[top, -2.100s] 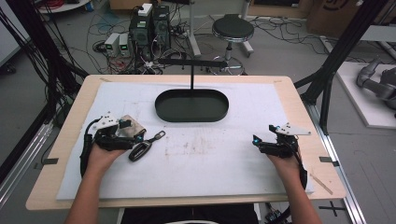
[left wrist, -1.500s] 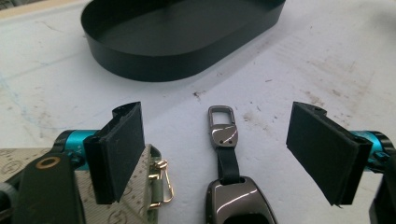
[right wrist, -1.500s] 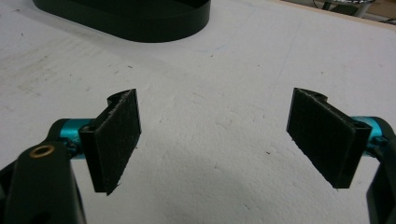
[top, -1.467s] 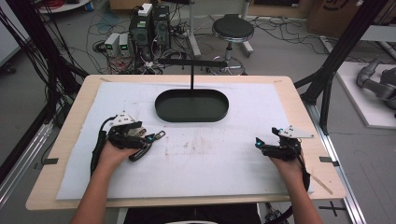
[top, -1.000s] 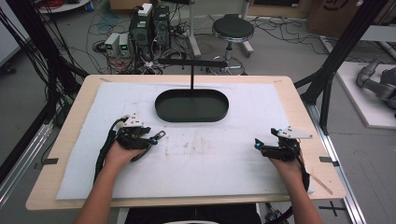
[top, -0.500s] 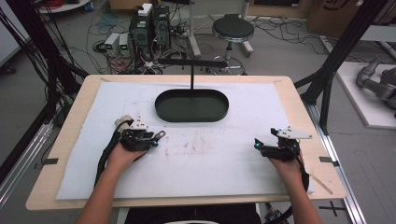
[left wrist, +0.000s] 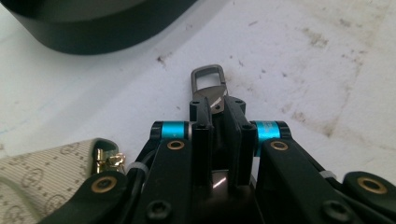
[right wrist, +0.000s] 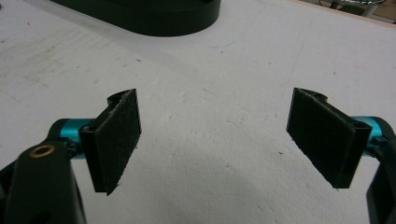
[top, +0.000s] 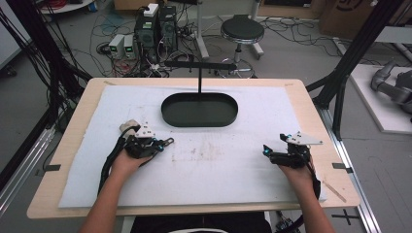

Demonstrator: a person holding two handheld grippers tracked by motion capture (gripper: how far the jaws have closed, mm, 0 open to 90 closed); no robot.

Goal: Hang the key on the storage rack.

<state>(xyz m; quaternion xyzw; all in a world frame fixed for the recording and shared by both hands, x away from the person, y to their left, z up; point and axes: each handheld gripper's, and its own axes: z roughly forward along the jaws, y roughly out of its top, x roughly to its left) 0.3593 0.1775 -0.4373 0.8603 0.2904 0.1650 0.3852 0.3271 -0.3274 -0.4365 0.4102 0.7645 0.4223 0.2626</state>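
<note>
A small dark fob with a grey metal clip (left wrist: 208, 84) lies on the white mat (top: 218, 165), left of centre. My left gripper (left wrist: 216, 109) has just been closing and is now shut on the fob's dark body; the clip sticks out past the fingertips. In the high view the left gripper (top: 156, 144) rests on the mat with the clip (top: 167, 141) pointing right. My right gripper (top: 266, 151) rests on the mat at the right. Its jaws stand wide apart in the right gripper view (right wrist: 215, 135), with only bare mat between the pads (right wrist: 116, 140).
A black oval base (top: 199, 109) with an upright T-shaped post (top: 199, 65) stands at the back centre of the mat, also seen as the base (left wrist: 93, 32) and base (right wrist: 154, 16). A beige patterned strap with a gold clasp (left wrist: 42, 172) lies beside the left gripper.
The left hand slid right across the mat to the fob, and its jaws closed on it. The right hand has stayed where it was.
</note>
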